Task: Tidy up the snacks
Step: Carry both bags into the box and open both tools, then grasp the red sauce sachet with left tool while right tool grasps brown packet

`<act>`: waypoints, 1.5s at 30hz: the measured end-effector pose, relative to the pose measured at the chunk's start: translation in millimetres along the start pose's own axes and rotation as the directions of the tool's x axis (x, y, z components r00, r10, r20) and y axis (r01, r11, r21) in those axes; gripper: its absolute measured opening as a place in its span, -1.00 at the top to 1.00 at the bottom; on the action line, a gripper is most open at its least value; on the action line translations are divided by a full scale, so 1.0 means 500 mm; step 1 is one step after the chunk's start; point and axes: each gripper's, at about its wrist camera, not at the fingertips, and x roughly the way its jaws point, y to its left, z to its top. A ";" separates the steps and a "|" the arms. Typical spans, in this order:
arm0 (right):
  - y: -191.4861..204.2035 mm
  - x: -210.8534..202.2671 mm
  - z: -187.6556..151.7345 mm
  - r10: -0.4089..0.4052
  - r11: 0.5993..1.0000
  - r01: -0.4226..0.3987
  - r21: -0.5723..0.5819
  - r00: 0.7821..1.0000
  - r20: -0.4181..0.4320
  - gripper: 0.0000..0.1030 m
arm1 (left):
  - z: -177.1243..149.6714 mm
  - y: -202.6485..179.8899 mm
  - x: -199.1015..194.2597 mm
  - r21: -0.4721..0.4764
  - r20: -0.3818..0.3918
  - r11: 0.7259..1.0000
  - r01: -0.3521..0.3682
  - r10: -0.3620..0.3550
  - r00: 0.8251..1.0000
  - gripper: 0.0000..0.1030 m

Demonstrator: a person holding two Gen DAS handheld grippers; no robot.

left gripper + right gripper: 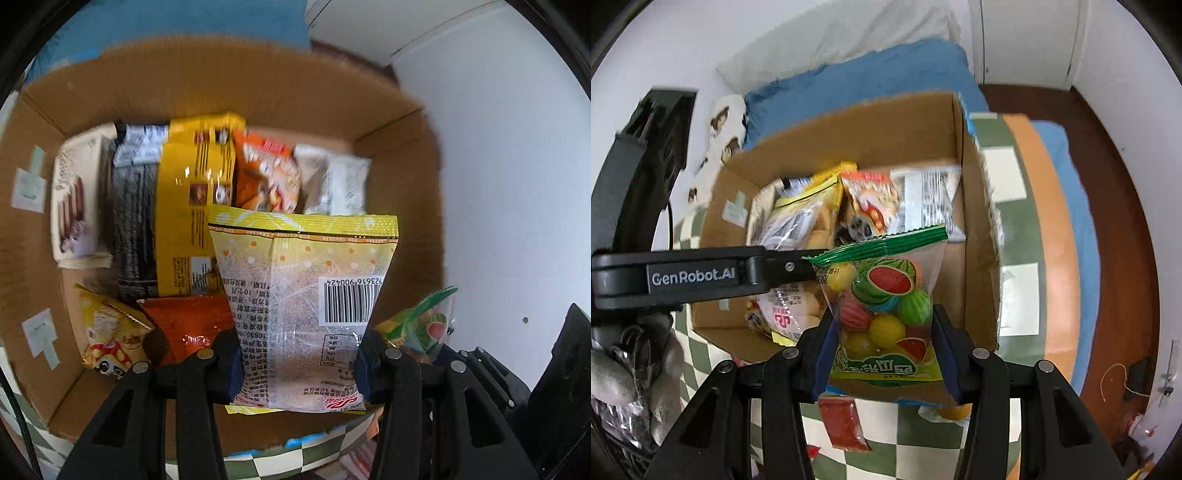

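Both grippers poised over the cardboard box [975,229] for filing — left gripper [299,363] clamping a yellow-trimmed snack packet [303,295], right gripper [882,354] clamping a watermelon-gum bag [886,302] — beside packets already stowed upright.

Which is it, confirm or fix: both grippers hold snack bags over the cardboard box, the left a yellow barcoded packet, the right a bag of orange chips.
One detail is wrong. The right gripper holds a clear bag of watermelon-print gumballs with a green top seal, not orange chips; the right wrist view shows it. The rest stands: the left gripper grips the yellow barcoded packet over the cardboard box.
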 end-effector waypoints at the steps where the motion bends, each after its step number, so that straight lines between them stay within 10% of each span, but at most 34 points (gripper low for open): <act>1: -0.009 0.015 0.001 -0.001 1.000 0.001 0.017 1.000 -0.026 -0.06 | 0.003 0.002 0.012 0.004 -0.011 1.000 0.002 -0.002 1.000 0.00; 4: -0.020 0.035 -0.001 -0.013 1.000 0.014 0.027 0.998 -0.057 -0.54 | 0.003 0.008 0.025 0.025 -0.002 1.000 -0.019 0.019 1.000 -0.65; 18: -0.016 0.032 0.000 -0.024 0.999 0.025 0.042 0.999 -0.033 -0.79 | -0.064 0.089 -0.056 0.010 0.198 0.994 -0.110 0.105 0.974 -0.65; 31: 0.038 -0.023 -0.068 -0.088 0.996 0.087 0.014 0.988 0.126 -0.82 | -0.227 0.095 -0.173 0.007 0.503 0.944 -0.330 0.282 0.817 -0.67; 45: 0.100 -0.196 -0.199 -0.124 0.990 0.141 -0.021 0.923 0.364 -0.86 | -0.390 0.045 -0.263 -0.004 0.649 0.923 -0.384 0.295 0.701 -0.67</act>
